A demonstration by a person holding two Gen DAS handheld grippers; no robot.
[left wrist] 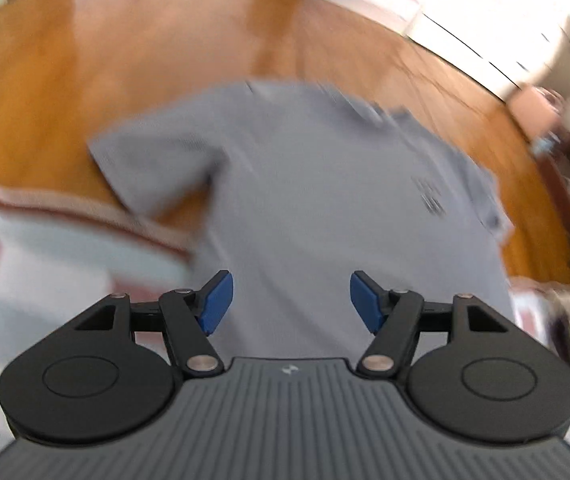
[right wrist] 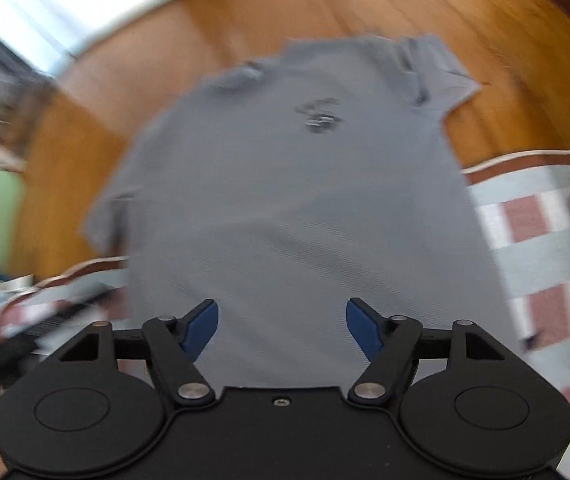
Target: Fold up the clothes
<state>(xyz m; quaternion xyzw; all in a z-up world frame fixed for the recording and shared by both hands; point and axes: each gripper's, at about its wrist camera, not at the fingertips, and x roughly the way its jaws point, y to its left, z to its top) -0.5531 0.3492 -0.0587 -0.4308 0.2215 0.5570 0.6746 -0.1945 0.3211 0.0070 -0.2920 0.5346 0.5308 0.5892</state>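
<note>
Left wrist view, nearest first: the left gripper hangs with its blue pads spread well apart and nothing between them, above the lower part of a grey polo shirt. That shirt lies flat, front up, a dark chest print toward its right side and one short sleeve spread out to the left. Its lower part rests on a checked blanket of pale blue, white and dull red squares with a striped border, while its collar end reaches out over the wooden floor. Farther off, white furniture stands along the floor's edge, blurred.

Right wrist view shows the right gripper likewise spread wide and empty over the polo shirt. Its hem runs under the gripper body, the chest print and collar lie beyond, and the checked blanket flanks it. Wooden floor lies beyond the collar.
</note>
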